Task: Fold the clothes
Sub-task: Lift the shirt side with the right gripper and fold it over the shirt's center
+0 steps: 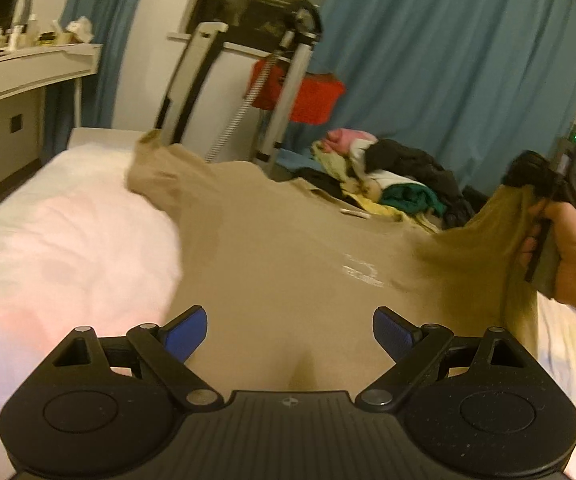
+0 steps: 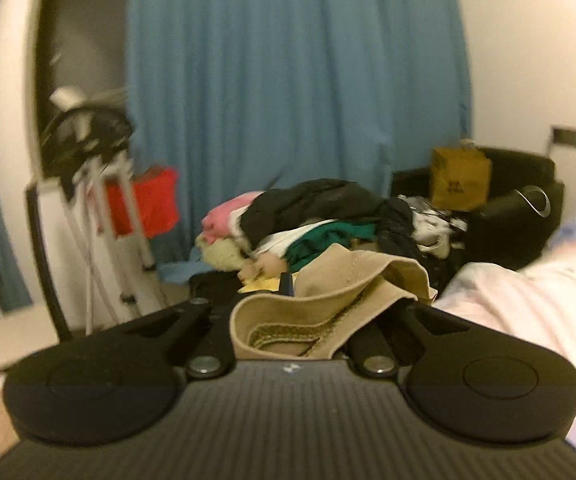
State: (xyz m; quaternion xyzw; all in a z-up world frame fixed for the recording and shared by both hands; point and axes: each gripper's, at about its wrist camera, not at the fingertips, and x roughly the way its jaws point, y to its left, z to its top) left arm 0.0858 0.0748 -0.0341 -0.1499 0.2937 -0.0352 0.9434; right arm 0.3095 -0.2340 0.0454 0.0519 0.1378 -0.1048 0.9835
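A tan garment [image 1: 272, 248] lies spread across the white bed [image 1: 48, 240], its far end bunched near the bed's far left. My left gripper [image 1: 290, 334] is open, its blue pads [image 1: 186, 332] just above the near part of the garment, holding nothing. My right gripper [image 1: 544, 200], seen at the right edge of the left wrist view, is shut on the garment's right edge and lifts it. In the right wrist view the tan fabric [image 2: 320, 304] is bunched between the closed fingers of the right gripper [image 2: 308, 320]; the fingertips are hidden by it.
A pile of mixed clothes [image 1: 392, 176] lies beyond the garment, also in the right wrist view [image 2: 320, 220]. A folded treadmill [image 1: 192, 80] and metal stand with a red bag [image 1: 308, 96] stand before blue curtains. A desk [image 1: 28, 68] is left; a black armchair [image 2: 520, 208] right.
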